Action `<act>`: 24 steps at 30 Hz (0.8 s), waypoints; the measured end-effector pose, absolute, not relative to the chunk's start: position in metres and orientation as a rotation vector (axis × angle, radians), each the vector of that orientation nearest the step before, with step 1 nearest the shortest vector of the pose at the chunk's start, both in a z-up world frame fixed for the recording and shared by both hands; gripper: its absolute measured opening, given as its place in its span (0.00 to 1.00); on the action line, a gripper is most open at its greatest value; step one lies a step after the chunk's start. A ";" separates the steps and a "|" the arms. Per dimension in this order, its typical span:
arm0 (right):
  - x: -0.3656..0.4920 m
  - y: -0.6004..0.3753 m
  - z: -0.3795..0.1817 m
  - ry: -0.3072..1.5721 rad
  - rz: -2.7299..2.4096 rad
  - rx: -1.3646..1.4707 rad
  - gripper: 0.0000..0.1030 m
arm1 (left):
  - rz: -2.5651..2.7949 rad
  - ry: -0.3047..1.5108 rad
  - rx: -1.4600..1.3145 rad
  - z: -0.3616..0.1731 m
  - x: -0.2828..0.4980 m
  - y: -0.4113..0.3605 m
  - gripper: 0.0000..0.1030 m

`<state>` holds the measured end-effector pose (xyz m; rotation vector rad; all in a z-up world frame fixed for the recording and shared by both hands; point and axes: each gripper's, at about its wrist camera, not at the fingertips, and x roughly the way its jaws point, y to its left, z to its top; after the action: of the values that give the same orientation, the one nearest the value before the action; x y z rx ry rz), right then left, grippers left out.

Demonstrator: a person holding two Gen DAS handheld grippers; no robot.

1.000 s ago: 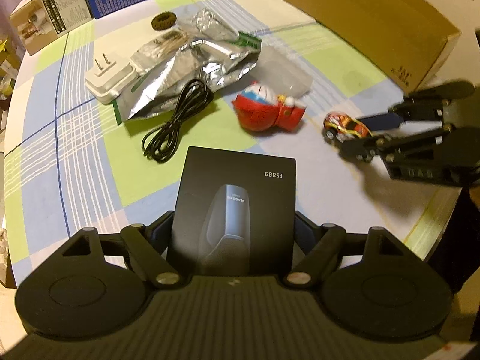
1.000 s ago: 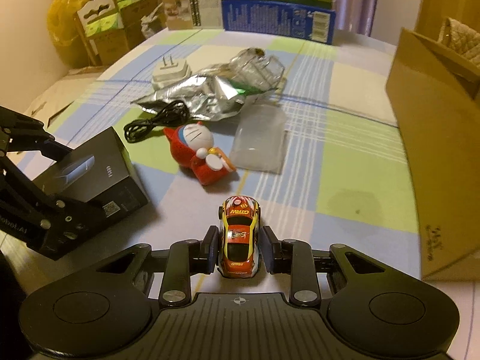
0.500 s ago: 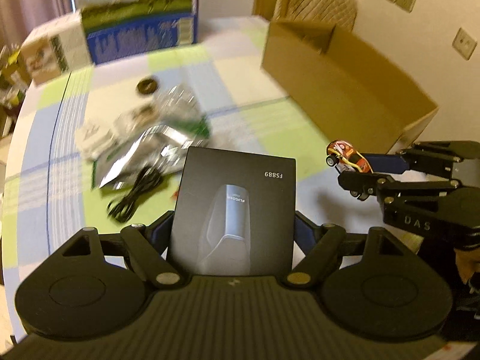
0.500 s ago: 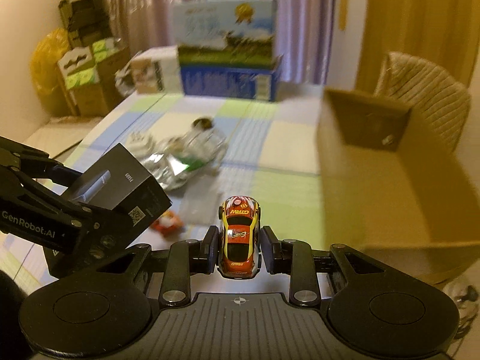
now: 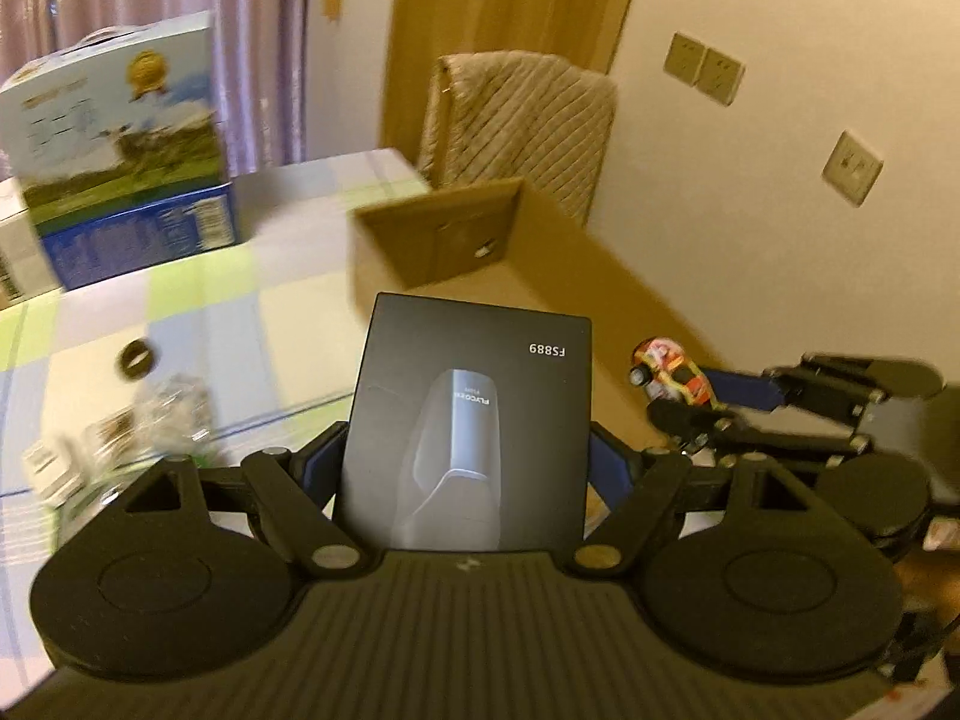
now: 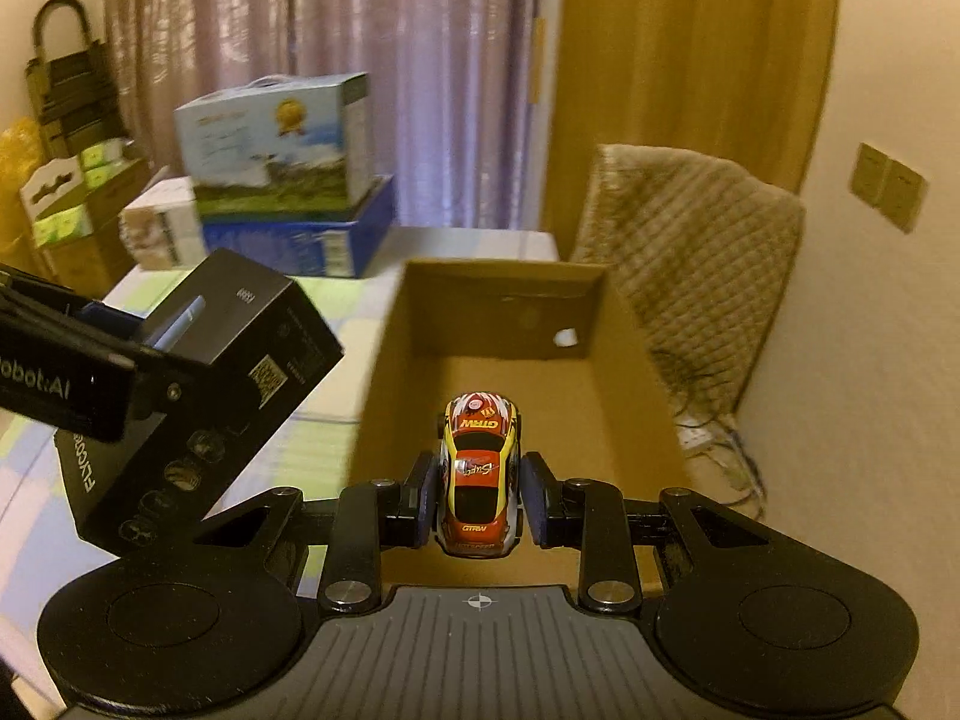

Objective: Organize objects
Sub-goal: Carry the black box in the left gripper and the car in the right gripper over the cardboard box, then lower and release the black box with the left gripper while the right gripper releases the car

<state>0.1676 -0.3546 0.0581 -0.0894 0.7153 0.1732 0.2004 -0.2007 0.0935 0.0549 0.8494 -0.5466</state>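
My left gripper [image 5: 465,468] is shut on a black shaver box [image 5: 474,420] marked FS889 and holds it in the air beside the open cardboard box [image 5: 456,234]. The black box also shows in the right wrist view [image 6: 228,354]. My right gripper [image 6: 477,498] is shut on a red and yellow toy car [image 6: 480,468] and holds it above the front of the cardboard box's [image 6: 510,324] opening. The car also shows in the left wrist view [image 5: 669,369].
The checked table [image 5: 180,312] carries a dark ring [image 5: 137,358] and blurred foil packaging [image 5: 162,420] at the left. A blue and white carton [image 6: 282,144] stands at the table's far end. A chair with a quilted cover [image 6: 690,240] stands behind the cardboard box.
Both grippers have risen from the table with their loads and swung toward the cardboard box. The toy car now hangs over the box's opening.
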 end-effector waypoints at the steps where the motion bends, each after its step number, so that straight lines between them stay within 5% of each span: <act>1: 0.171 -0.363 0.058 0.719 0.165 -0.084 0.26 | -0.552 0.848 0.049 0.095 0.205 -0.210 0.75; 24: 0.211 -0.420 0.011 0.797 0.120 -0.013 0.26 | -0.559 0.888 0.007 0.054 0.270 -0.292 0.81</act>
<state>0.2107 -0.4199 0.0109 -0.0133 0.7971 0.1203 0.2704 -0.2922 0.0544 0.0071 0.8884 -0.5591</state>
